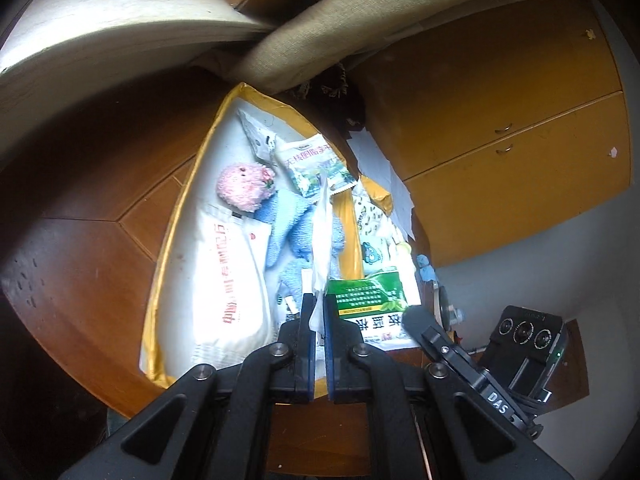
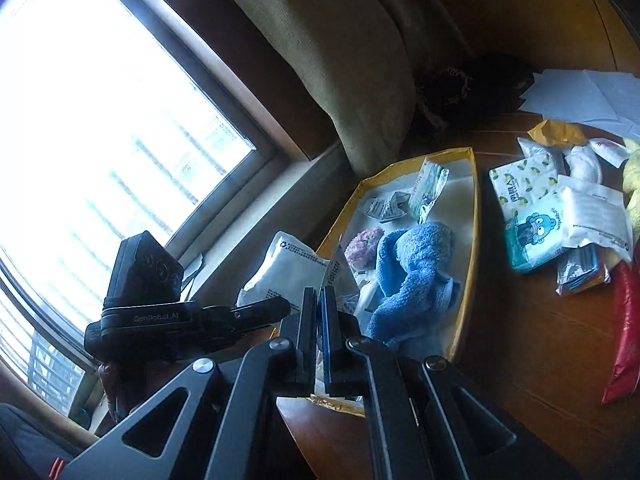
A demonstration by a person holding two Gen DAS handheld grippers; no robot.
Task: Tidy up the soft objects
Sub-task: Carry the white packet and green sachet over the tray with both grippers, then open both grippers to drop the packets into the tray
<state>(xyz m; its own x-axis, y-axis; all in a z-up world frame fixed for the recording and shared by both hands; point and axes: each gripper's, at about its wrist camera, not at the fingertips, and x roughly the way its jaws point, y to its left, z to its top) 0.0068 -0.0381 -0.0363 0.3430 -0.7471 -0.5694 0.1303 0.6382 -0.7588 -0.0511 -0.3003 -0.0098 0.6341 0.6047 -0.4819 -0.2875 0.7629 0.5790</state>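
A yellow-rimmed box (image 1: 188,184) lies on the wooden table and holds a pink plush (image 1: 244,186), a blue towel (image 1: 296,232), a white packet with red print (image 1: 228,280) and snack packets. My left gripper (image 1: 319,300) is shut on a thin white plastic piece (image 1: 322,240) over the box. My right gripper (image 2: 319,294) is shut on a white plastic bag (image 2: 288,268) at the box's (image 2: 474,208) near end, beside the blue towel (image 2: 412,276). The left gripper's body (image 2: 176,316) shows in the right wrist view.
Tissue packs (image 2: 528,212), plastic bags (image 2: 596,216), a red pouch (image 2: 626,332) and papers (image 2: 588,92) lie on the table right of the box. A green packet (image 1: 368,292) sits by the box. A beige curtain (image 2: 352,60), a window and yellow drawers (image 1: 504,136) stand behind.
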